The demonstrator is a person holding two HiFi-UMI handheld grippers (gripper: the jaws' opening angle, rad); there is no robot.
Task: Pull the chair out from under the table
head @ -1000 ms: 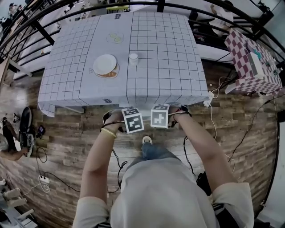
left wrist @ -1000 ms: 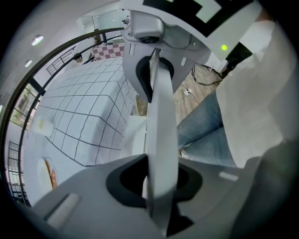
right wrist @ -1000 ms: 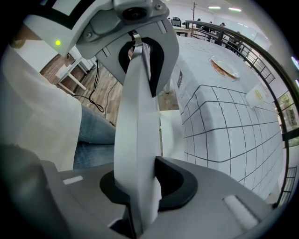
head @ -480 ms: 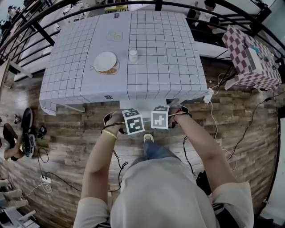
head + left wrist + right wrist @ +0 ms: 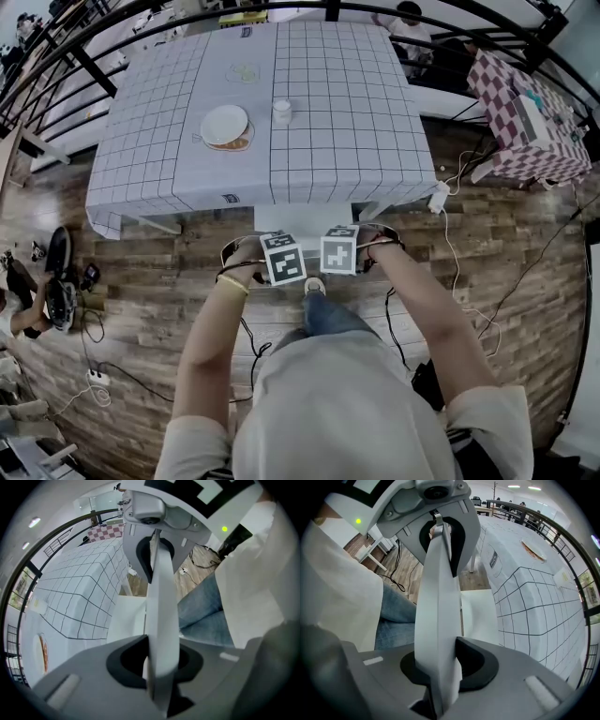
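A white chair stands at the near edge of the table (image 5: pixel 187 178), which has a grid cloth; its seat (image 5: pixel 302 218) shows between the cloth's hem and my hands. My left gripper (image 5: pixel 282 260) and right gripper (image 5: pixel 338 250) sit side by side, pointing down, each shut on the chair's top back rail. In the left gripper view the rail (image 5: pixel 161 602) runs up between the jaws of my left gripper (image 5: pixel 159 667), with the seat (image 5: pixel 127 620) below. The right gripper view shows the same rail (image 5: pixel 438 597) clamped by my right gripper (image 5: pixel 438 667), seat (image 5: pixel 478 613) beyond.
On the table lie a plate of food (image 5: pixel 225 126) and a small cup (image 5: pixel 281 111). A red-checked table (image 5: pixel 525 112) stands at the right. Cables and a power strip (image 5: pixel 439 199) lie on the wooden floor. My foot (image 5: pixel 314 286) is right behind the chair.
The chair has slid out toward me with both grippers clamped on its rail; more of the white seat now shows beyond the cloth's hem.
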